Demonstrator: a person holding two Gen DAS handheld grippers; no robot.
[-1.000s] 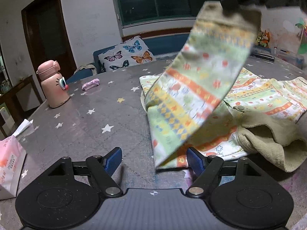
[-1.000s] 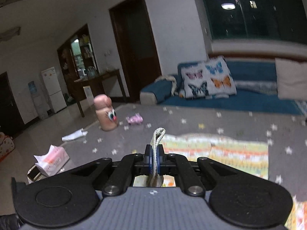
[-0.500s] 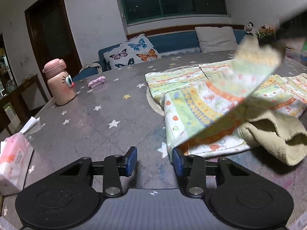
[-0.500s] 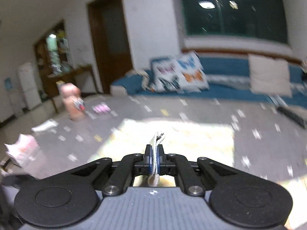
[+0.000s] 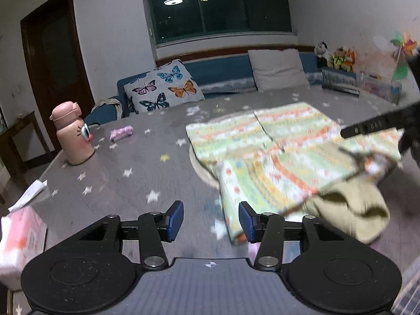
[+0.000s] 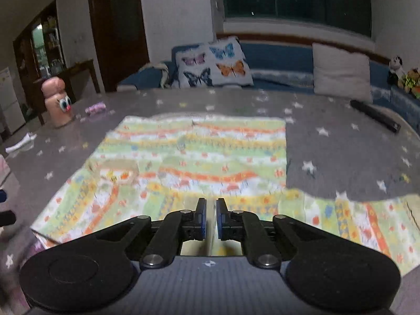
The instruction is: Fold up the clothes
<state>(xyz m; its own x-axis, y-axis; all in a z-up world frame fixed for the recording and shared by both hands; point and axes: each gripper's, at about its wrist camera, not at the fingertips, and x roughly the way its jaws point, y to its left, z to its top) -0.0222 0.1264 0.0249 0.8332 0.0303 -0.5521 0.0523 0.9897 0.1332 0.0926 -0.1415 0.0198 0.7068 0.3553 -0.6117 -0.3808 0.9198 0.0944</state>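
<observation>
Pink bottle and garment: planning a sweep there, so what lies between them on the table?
In the left wrist view, only a small pink roll lies between bottle and garment.

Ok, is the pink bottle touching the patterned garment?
Apart. The left wrist view shows the pink bottle standing well left of the patterned garment, with bare starred table between them.

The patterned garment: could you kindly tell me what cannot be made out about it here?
Right wrist view: whether the right gripper pinches the patterned garment; its narrow gap is blurred.
Left wrist view: the garment's near corner, hidden behind a finger of the open left gripper.
Both views: the print's motifs, motion-blurred.
</observation>
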